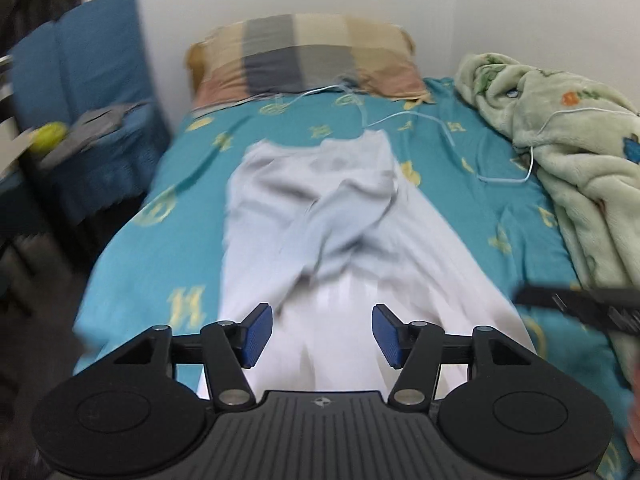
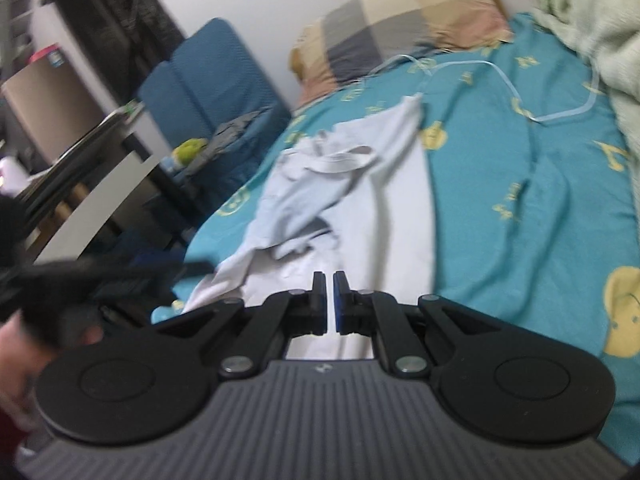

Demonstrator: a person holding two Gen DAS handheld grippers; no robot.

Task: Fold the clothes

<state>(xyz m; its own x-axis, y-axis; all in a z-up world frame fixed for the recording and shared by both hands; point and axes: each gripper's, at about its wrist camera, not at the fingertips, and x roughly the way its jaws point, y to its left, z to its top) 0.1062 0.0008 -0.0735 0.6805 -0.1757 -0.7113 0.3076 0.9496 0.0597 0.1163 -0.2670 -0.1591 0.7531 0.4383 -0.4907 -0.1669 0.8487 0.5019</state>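
- Garment (image 1: 320,216): near hem motion-blurred, hidden under left claw (image 1: 322,336).
- Blanket (image 1: 580,152): cut by right edge.
- Chair items (image 2: 224,136): too blurred to identify.

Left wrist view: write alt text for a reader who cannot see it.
The open left gripper hangs empty above a pale garment spread lengthwise on a teal bedsheet, part of it folded over itself. A checked pillow lies at the bed's far end, a green blanket is heaped on the right, and a blue chair stands at left.
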